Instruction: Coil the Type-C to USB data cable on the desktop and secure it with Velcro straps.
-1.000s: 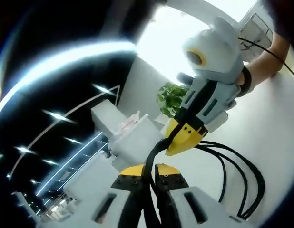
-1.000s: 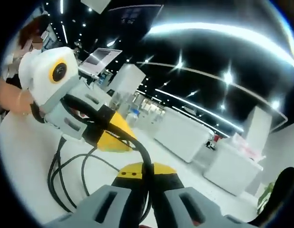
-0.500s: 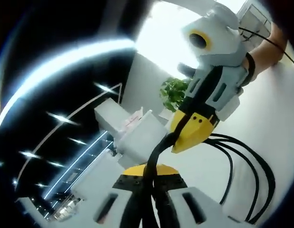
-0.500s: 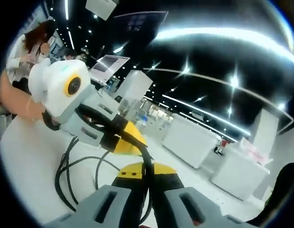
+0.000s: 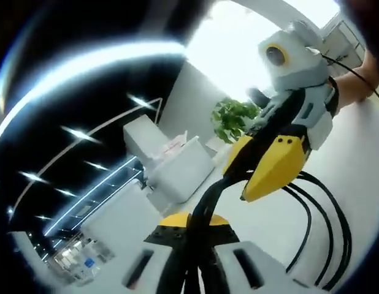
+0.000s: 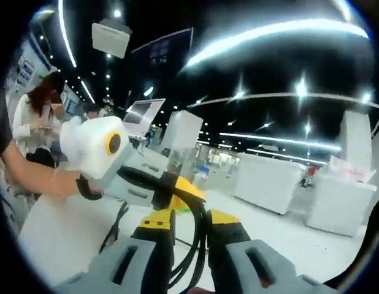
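**Q:** What do I have in the left gripper view?

**A:** My left gripper [image 5: 191, 225] comes up from the bottom, with grey moulded shells and yellow tips. The tips are drawn nearly together with the black data cable [image 5: 205, 205] running up between them, so I log them as clamped on it. The cable is smooth, round and rubbery. It bends up and right to the right gripper [image 5: 267, 164], whose blunt yellow wedge tips sit on the same strand. I cannot make out their gap from this side. Further loops of the cable [image 5: 327, 236] hang in long arcs against the white desktop [image 5: 361, 171].

**Q:** And the right gripper view?

**A:** The right gripper [image 6: 188, 222] shows a clear gap between its yellow tips. Several black strands pass through the gap, so I note it as parted, loosely around the bundle, not pinching. Beyond it, the left gripper [image 6: 177, 190] comes in from the left, with a glossy white body, held by a person's hand [image 6: 70, 180] with a dark band at the wrist. The cable droops from there to the matte white desktop [image 6: 48, 236].

**Q:** Any containers?

**A:** There are white box-like counters [image 5: 177, 165] in the background, one with pale paper-like items on top, too blurred to name. A leafy green plant [image 5: 233, 116] stands near them. Another person [image 6: 31, 119] stands at the far left.
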`<act>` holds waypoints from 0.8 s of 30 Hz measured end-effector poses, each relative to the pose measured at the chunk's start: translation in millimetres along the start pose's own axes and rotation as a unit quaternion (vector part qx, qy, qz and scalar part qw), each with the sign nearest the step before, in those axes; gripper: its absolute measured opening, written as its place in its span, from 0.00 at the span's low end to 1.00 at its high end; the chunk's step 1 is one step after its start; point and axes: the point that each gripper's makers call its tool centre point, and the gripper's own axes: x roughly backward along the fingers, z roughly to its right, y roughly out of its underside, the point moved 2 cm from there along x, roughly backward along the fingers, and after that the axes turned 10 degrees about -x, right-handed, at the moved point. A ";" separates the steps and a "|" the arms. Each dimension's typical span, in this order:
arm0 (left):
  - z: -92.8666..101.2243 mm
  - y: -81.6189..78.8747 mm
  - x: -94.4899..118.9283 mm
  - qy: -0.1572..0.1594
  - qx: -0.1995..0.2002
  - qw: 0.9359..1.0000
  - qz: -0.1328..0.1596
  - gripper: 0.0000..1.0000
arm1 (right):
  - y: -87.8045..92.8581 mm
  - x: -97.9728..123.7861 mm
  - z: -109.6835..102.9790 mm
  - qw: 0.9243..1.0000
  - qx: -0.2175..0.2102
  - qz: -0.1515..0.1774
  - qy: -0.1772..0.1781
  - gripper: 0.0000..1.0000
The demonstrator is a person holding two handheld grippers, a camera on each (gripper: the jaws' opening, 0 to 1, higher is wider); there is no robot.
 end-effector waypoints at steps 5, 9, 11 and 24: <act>-4.7 7.7 0.0 -0.003 0.014 1.000 -0.014 0.04 | -14.3 5.1 -1.5 0.997 -0.058 0.034 -0.024 0.18; -5.5 4.0 1.0 -0.003 0.019 1.000 -0.008 0.04 | -24.9 10.5 11.9 0.991 -0.114 0.070 -0.011 0.18; -5.9 1.9 1.8 -0.004 0.019 1.000 -0.005 0.04 | -30.7 15.5 26.3 0.985 -0.145 0.095 0.012 0.18; -30.7 -25.0 16.8 -0.026 0.072 0.996 0.052 0.04 | 71.8 0.3 67.5 0.917 -0.383 -0.043 0.105 0.16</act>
